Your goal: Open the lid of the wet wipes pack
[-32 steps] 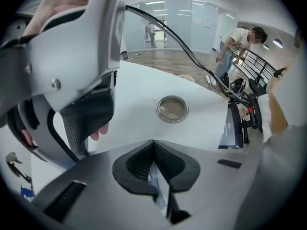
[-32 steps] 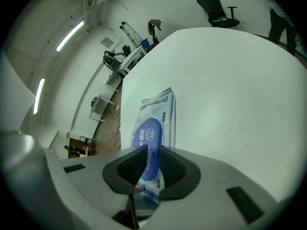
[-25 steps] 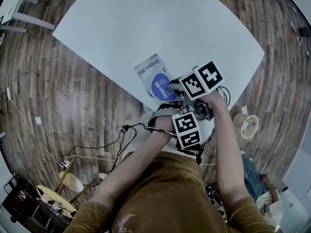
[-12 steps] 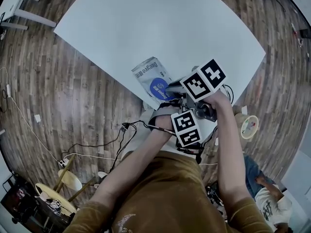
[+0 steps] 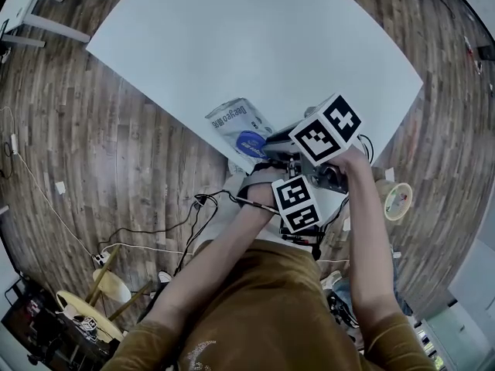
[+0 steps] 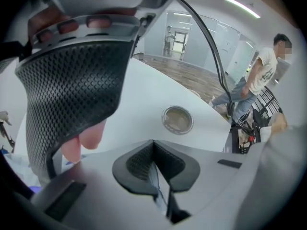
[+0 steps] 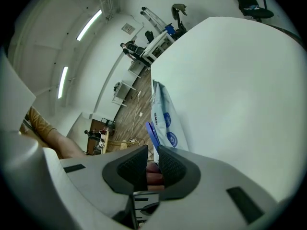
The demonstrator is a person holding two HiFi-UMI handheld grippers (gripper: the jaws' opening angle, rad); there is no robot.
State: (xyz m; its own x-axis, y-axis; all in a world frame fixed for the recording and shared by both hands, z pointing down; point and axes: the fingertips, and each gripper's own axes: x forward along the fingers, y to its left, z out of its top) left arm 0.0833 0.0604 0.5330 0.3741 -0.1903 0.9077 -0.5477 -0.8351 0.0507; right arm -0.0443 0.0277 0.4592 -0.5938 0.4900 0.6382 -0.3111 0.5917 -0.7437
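My left gripper clamps the wet wipes pack at its five o'clock end. The right gripper seemingly nips the lid; that thin bite may slip.

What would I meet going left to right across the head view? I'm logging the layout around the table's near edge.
wet wipes pack → right tool's marker cube → roll of tape on the floor. The left tool's cube overlaps the right one, so it is left out.
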